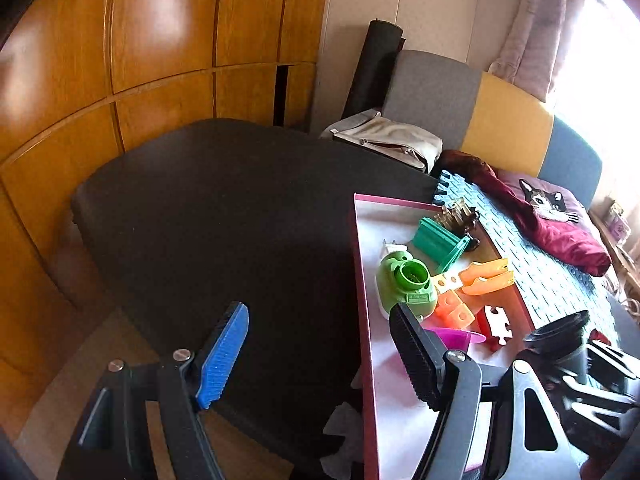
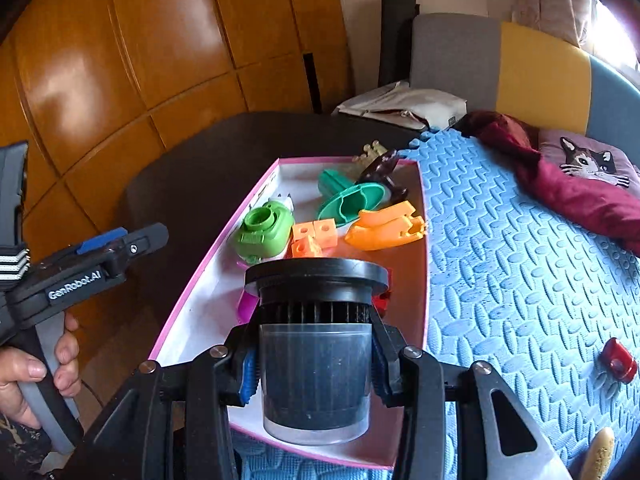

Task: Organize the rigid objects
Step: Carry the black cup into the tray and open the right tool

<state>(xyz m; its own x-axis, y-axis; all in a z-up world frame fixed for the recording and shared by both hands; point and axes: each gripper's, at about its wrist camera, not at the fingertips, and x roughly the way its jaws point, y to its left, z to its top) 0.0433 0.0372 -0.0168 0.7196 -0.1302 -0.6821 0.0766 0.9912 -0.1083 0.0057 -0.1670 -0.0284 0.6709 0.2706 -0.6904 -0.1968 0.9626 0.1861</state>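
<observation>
A blue foam mat covers the bed, with a dark surface beside it and wooden cupboard doors behind. At the far end stands a grey, yellow and blue headboard, with a red cloth and a cat cushion below it.

A pink-edged box lid lies where mat and surface meet. It holds a green round piece, orange cubes, an orange curved piece and a teal part.

The right gripper has its fingers clenched on a black cylinder with a wide cap, held over the lid's near end; it hides a purple item and a red one behind it. The left gripper hangs released, nothing between its fingers, over the lid's left edge. A small red object lies on the mat, apart.
</observation>
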